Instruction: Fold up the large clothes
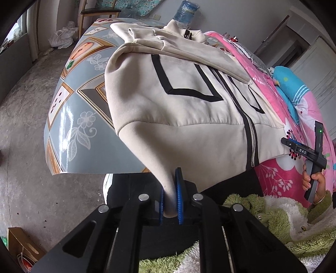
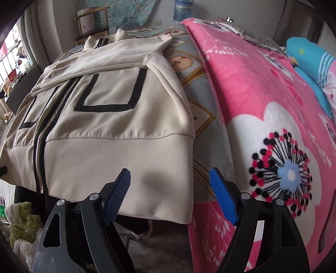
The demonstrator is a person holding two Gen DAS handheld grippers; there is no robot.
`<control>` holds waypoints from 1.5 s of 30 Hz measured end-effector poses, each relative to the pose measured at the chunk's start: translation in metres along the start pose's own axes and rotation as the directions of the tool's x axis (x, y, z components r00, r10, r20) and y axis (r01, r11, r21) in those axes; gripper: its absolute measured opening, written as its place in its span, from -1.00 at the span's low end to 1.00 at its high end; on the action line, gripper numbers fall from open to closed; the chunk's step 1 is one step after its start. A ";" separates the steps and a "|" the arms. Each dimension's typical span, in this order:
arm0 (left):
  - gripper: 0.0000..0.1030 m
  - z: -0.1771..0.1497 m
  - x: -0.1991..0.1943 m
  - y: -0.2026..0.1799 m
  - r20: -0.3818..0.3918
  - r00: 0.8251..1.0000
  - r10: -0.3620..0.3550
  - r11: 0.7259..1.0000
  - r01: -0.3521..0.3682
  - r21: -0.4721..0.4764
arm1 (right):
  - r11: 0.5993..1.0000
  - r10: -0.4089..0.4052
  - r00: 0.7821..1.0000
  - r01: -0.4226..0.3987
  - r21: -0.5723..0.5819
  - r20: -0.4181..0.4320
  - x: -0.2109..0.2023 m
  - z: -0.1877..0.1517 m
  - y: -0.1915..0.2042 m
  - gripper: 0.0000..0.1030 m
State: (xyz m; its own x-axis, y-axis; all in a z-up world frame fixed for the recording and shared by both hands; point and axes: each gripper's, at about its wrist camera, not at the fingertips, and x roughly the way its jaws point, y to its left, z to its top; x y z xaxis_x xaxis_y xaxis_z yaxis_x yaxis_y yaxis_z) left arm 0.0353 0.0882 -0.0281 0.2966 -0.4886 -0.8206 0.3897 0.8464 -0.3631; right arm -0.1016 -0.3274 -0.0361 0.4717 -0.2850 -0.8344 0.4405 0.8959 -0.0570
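Observation:
A cream zip-up jacket [image 1: 189, 98] with black square trims lies front-up on a patterned table, its sleeves folded across the chest. My left gripper [image 1: 171, 184] is shut on the jacket's near left hem corner, and the cloth is pulled into a cone toward the blue pads. In the right wrist view the same jacket [image 2: 105, 117] fills the left half. My right gripper [image 2: 170, 178] stands open over the jacket's near right hem corner [image 2: 180, 184], and its blue pads touch no cloth. That gripper [image 1: 304, 147], held in a hand, also shows at the right of the left wrist view.
The table [image 1: 84, 100] has a glossy grey-blue cover with floral tiles. A pink flowered blanket [image 2: 262, 117] drapes its right side, with a blue cushion [image 2: 308, 56] behind. A green and white fluffy textile [image 1: 273, 220] lies near me. A chair [image 2: 92, 27], a water bottle [image 1: 187, 12] and a concrete floor surround it.

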 end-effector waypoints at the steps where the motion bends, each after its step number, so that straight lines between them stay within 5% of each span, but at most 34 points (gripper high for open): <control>1: -0.82 0.000 0.000 0.000 0.000 1.000 0.002 1.000 -0.002 -0.001 | 1.000 0.005 1.000 -0.005 0.007 -0.007 0.002 -0.001 -0.003 0.31; 8: -0.82 -0.003 0.000 -0.001 0.002 1.000 0.022 1.000 -0.022 -0.009 | 0.999 0.018 1.000 -0.018 0.036 -0.009 0.002 -0.011 -0.011 0.25; 17: -0.82 -0.006 -0.001 -0.003 0.011 0.999 0.041 0.999 -0.041 -0.002 | 0.995 0.045 0.999 -0.045 0.089 -0.002 -0.006 -0.027 -0.019 -0.11; 26: -0.82 -0.004 -0.015 -0.014 0.066 0.997 0.043 0.998 -0.045 0.034 | 0.998 0.035 0.999 -0.036 0.050 0.029 -0.013 -0.027 -0.011 -0.88; 38: -0.88 0.039 -0.056 -0.021 0.223 0.967 -0.121 0.992 0.122 0.010 | 0.997 0.063 0.981 -0.068 0.020 0.186 -0.061 0.012 0.000 -0.91; 45: -0.89 0.083 -0.065 -0.018 0.291 0.946 -0.145 0.989 0.147 0.016 | 0.998 0.064 0.954 -0.059 -0.025 0.292 -0.062 0.063 0.014 -0.91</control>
State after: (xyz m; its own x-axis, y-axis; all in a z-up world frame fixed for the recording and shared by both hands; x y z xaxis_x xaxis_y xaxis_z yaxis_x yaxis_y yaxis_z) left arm 0.0819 0.0873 0.0686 0.4781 -0.6463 -0.5948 0.4426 0.7622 -0.4724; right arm -0.0764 -0.3188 0.0496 0.7016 -0.3140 -0.6396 0.3924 0.9196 -0.0210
